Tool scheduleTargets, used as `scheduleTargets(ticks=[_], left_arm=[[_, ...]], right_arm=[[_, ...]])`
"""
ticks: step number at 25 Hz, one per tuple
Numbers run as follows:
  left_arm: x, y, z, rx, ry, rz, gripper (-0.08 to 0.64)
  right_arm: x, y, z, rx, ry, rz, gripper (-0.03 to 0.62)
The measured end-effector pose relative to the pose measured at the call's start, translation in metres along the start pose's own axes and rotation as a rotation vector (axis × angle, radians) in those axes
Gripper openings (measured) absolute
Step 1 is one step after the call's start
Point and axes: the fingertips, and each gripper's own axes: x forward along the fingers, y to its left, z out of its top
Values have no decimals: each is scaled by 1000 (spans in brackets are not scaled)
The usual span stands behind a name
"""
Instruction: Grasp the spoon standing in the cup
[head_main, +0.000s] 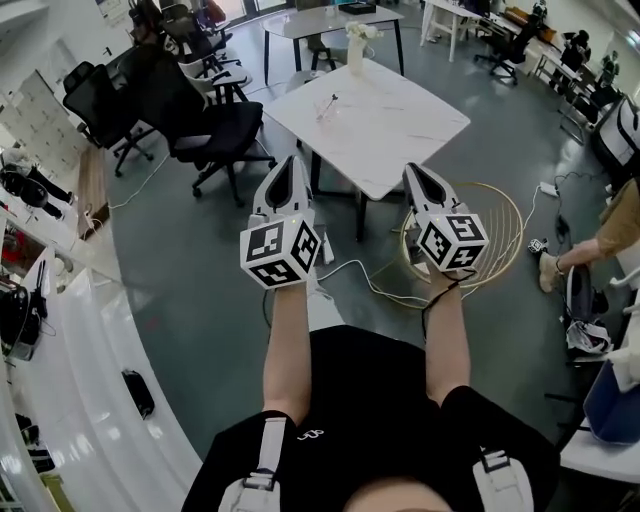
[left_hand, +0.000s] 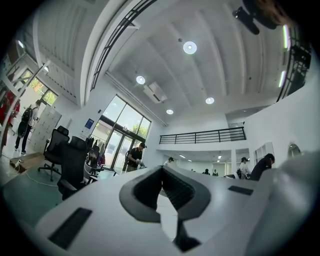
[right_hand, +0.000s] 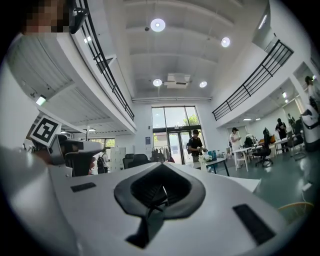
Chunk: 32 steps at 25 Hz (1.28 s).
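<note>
While both tools hang over the grey floor, short of the white table (head_main: 390, 130), the left gripper (head_main: 291, 160) (left_hand: 161, 170) has its jaws pressed together on nothing. The right gripper (head_main: 411, 170) (right_hand: 161, 167) is likewise closed and empty. A small clear cup (head_main: 324, 111) stands on the table's left part, well apart from both. The thin spoon (head_main: 330, 100) sticking out of it is too small to make out clearly.

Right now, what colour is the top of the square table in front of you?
The table top is white; the head view shows it best.
</note>
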Motion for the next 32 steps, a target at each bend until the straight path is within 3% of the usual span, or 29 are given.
scheduleTargets(ticks=[6,9,11,16,23,27,32], left_arm=[[61,31,-24,-19,19,-27,15],[95,53,-49,-66,55,-28,15],[124,70,-58,-60,73,-44,15],[213,133,-66,-36,134,-62,15],[336,212,-121,-68,274,-132,15],[367,223,-153,-79,350,-177,15],[391,201,-189,-67,445,-189,15]], right_arm=[[59,-21,-14,-28,12,-29,6],[96,-26,-19,-116,31,-78,6],[135,-20,-12,-143,-9,-67,7],[247,-16,-14,-58,-61,-33,7],[380,-61,-55,-12,0,-162,7],[410,-78,-76,4,53,-224,8],[398,-117,-100,33,139,-265,8]])
